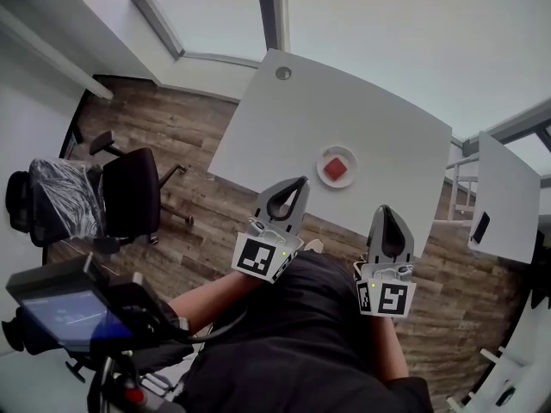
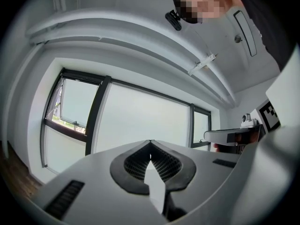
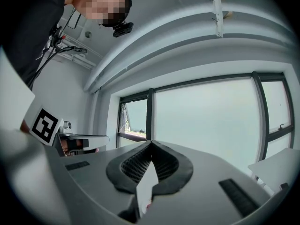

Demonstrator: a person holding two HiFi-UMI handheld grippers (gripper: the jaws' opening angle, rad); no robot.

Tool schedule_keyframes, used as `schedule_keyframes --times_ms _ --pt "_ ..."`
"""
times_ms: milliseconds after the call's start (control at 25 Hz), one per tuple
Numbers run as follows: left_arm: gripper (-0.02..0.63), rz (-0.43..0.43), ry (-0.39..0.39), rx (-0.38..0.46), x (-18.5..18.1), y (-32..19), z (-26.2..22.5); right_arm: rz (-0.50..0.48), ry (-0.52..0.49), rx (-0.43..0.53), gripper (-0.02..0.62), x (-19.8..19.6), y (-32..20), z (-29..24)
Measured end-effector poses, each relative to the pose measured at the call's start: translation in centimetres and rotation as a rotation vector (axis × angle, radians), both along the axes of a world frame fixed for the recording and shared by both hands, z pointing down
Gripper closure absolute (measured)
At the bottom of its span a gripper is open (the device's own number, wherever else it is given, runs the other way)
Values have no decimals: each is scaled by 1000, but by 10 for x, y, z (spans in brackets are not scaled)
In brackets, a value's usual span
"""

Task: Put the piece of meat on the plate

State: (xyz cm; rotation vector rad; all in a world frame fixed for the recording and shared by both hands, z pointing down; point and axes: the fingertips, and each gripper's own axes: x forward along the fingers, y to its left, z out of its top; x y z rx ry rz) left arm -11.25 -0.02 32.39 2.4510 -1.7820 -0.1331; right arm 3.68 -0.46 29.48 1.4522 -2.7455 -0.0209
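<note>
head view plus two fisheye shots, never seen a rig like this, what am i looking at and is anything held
No robot here: a person holds a two-jaw gripper in each hand. The head view comes from a camera on the person's head, looking down at the left gripper, the right gripper and a white table. On it stands a plate with the red piece of meat already on it. The other two pictures come from cameras riding on each gripper, looking along its jaws toward a window. Both grippers are shut and hold nothing.
</note>
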Motion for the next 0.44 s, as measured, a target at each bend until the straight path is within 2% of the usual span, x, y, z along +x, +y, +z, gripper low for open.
schedule_keyframes --times_ms 440 --pt "600 44 21 20 -4 12 -2 20 7 -13 589 -24 6 3"
